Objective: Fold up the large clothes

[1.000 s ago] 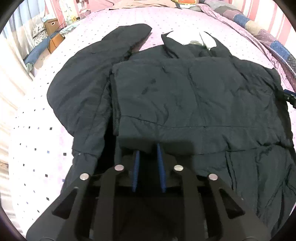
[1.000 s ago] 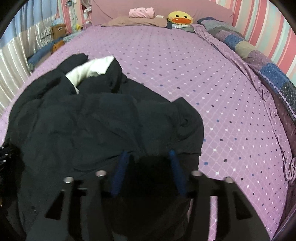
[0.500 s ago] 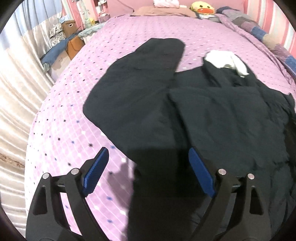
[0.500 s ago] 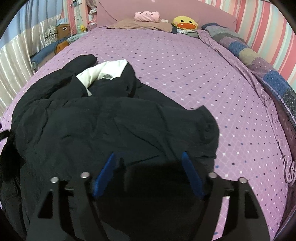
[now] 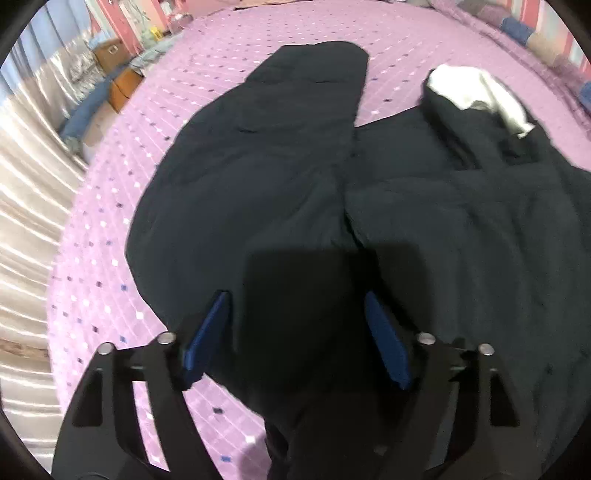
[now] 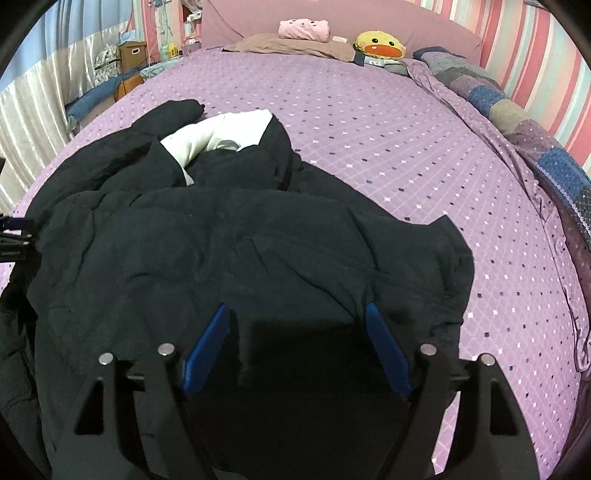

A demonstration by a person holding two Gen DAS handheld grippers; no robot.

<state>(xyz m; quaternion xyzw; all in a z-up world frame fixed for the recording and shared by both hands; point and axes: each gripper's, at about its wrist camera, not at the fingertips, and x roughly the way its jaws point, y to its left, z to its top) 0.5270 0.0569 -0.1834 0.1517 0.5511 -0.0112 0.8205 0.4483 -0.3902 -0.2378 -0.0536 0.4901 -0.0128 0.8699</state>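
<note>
A large black jacket (image 5: 461,221) lies spread on the purple bed, its white lining (image 5: 476,88) showing at the collar. One sleeve (image 5: 258,166) stretches out to the far left. My left gripper (image 5: 297,325) hovers over the lower part of that sleeve; its jaws are closing, with fabric between the blue pads (image 5: 207,332) but not pressed. In the right wrist view the jacket (image 6: 221,240) is bunched up, and my right gripper (image 6: 297,332) stands open above its near right edge, gripping nothing.
The purple dotted bedsheet (image 6: 369,129) has bare room to the right and far side of the jacket. A duck plush (image 6: 380,44) and pink pillow (image 6: 303,29) sit at the headboard. A patchwork quilt (image 6: 517,110) lines the right edge. Boxes (image 6: 133,51) stand beside the bed on the left.
The left gripper let go of the folded jacket edge, opened wide and moved left over the sleeve, then began narrowing. The right gripper opened wider above the jacket's right side.
</note>
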